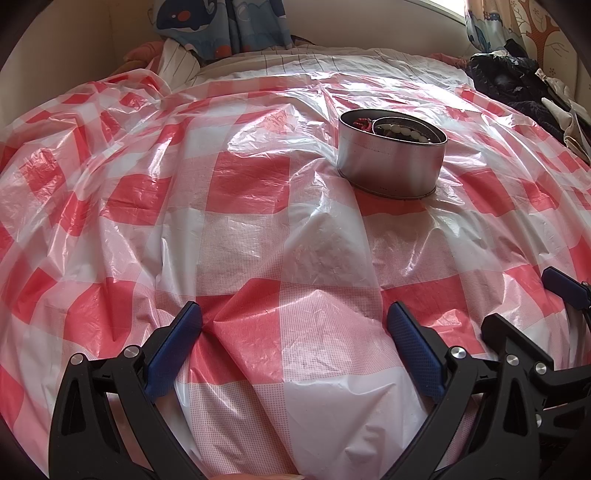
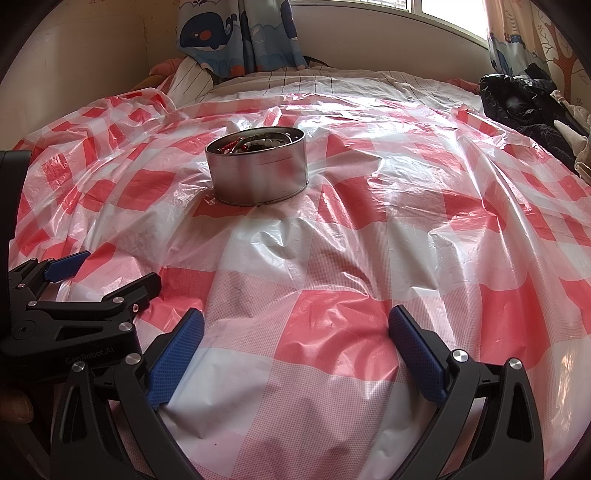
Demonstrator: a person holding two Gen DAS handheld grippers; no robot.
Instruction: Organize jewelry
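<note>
Currently both claws sit low over a red-and-white checked plastic sheet (image 1: 251, 177). Left gripper (image 1: 294, 319): fingers wide apart, nothing between them, bottom centre of left view. Right gripper (image 2: 296, 325): likewise spread and empty, bottom centre of right view. Round metal tin (image 1: 391, 155) stands upright on the sheet, upper right of centre in left view, upper left of centre in right view. Inside: pale beads (image 1: 400, 131) and a red item (image 1: 364, 123), details unclear. Whale-print curtain (image 2: 236, 33) at top.
</note>
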